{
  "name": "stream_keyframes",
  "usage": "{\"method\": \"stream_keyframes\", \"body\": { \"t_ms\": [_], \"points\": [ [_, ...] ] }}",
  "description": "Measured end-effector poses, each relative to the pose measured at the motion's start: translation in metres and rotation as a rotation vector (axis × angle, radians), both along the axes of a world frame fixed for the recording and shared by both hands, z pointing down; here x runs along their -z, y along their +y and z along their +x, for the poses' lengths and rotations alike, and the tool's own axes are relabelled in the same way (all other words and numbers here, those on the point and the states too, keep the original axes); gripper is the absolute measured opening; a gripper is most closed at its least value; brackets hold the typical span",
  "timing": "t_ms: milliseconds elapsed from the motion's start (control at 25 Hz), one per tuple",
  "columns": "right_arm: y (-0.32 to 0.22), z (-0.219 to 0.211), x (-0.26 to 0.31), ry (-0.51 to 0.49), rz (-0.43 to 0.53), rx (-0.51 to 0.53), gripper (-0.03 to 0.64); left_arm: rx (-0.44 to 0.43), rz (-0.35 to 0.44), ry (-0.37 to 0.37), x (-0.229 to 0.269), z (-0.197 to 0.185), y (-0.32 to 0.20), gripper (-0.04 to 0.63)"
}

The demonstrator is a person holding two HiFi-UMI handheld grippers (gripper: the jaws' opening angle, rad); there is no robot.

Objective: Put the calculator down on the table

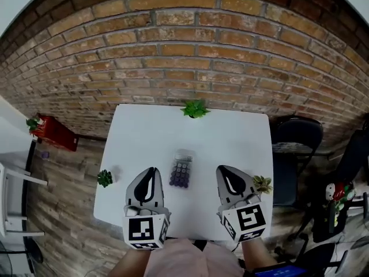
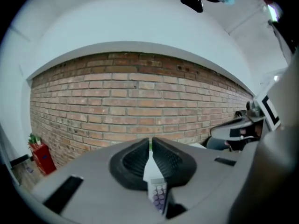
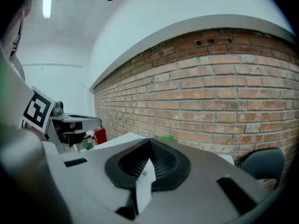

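A grey calculator (image 1: 181,172) with purple keys lies flat near the middle of the white bench (image 1: 230,137). It sits between the two hand-held grippers, touching neither. The left hand-held gripper (image 1: 151,171) has its jaws pressed together, empty. The right hand-held gripper (image 1: 221,168) is likewise closed on nothing.

The head view looks steeply down from overhead onto the white square table (image 1: 150,137), with the red brick wall (image 1: 190,51) beyond. Each gripper view sits close behind its own jaws, facing nearly level at that same wall; both apparently catch the tabletop too.
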State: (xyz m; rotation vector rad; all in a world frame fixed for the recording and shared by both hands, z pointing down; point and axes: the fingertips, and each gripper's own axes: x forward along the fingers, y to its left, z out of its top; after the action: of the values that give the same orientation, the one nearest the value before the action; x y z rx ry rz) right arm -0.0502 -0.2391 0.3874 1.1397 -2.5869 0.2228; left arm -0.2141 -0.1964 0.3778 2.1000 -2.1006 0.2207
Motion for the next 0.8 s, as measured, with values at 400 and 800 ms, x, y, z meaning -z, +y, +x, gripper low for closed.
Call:
{"method": "stream_keyframes", "body": {
  "t_ms": [400, 800],
  "points": [
    [0.009, -0.003, 0.054, -0.033, 0.167, 0.064, -0.003, 0.066, 0.118, -0.026, 0.059, 0.000, 0.015, 0.025],
    [0.011, 0.008, 0.062, -0.076, 0.175, 0.076, -0.002, 0.089, 0.091, -0.030, 0.051, 0.006, 0.028, 0.025]
  ]
}}
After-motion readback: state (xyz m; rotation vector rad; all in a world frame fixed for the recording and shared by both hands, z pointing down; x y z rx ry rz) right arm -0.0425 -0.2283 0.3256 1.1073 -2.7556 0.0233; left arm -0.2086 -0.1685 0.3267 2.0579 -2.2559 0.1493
